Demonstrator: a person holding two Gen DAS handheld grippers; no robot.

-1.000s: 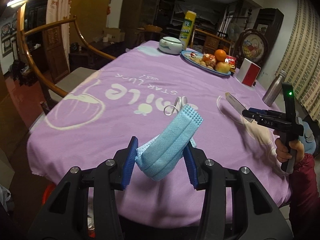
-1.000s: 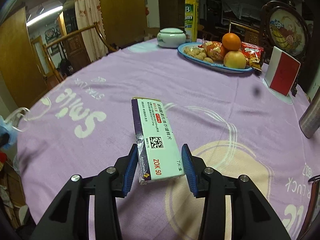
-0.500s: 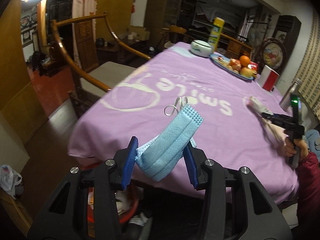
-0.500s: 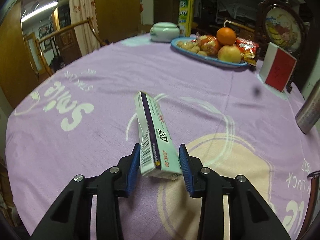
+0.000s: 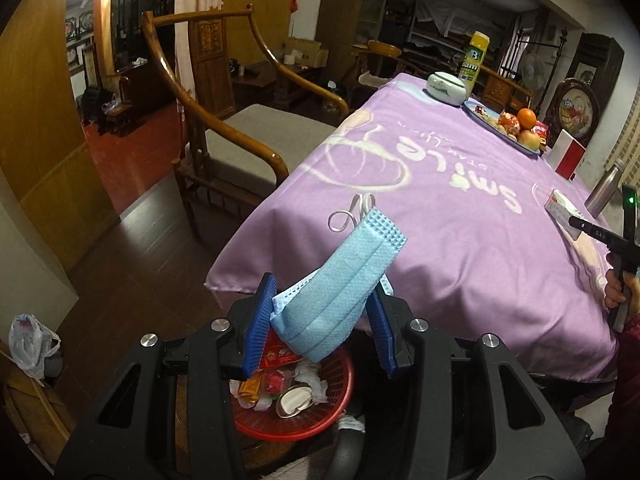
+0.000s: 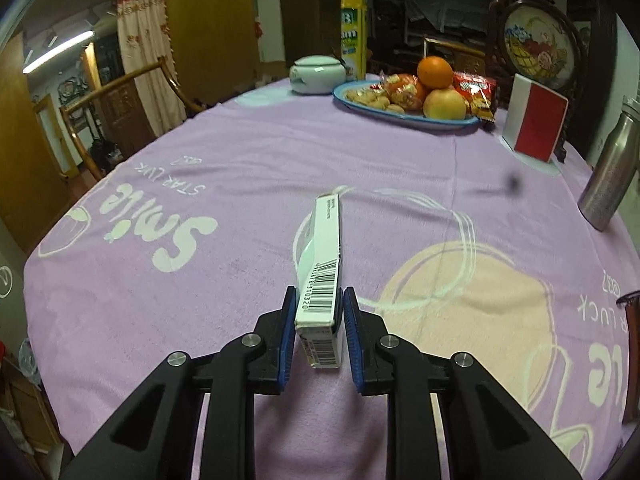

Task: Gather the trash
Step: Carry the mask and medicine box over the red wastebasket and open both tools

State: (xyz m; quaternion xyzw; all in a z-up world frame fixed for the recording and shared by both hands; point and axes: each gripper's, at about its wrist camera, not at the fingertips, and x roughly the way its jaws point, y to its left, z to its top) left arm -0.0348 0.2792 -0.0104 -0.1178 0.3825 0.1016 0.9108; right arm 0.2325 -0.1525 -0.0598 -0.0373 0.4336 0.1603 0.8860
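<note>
Both claws are loaded. A folded blue mask [image 5: 344, 296] is pinched between the blue pads of the left gripper [image 5: 320, 320], its jaws partly open around the wad; the mask's white ear loops [image 5: 352, 212] stick up at its far end. The mask is held off the near left edge of the table [image 5: 460, 220], above a red basket [image 5: 296, 420] on the floor, in which wrappers and crumpled paper can be seen. A wooden chair [image 5: 240, 140] stands to the left of the table. The right gripper [image 6: 319, 320] is closing on a small box [image 6: 322, 276], which is set on edge between the pads, barcode up, both pads at its sides; whether its lower edge rests on the purple cloth cannot be told. In the left wrist view the box [image 5: 562, 210] is seen at the far right, over the table, with a hand [image 5: 618, 292] on the right gripper's handle. At the far side of the table a plate [image 6: 404, 118] of fruit and snacks is seen, with a white pot [image 6: 318, 74] to its left, a yellow can [image 6: 354, 32] behind, a red card [image 6: 536, 122] to its right and a steel bottle [image 6: 612, 168] at the right edge.
</note>
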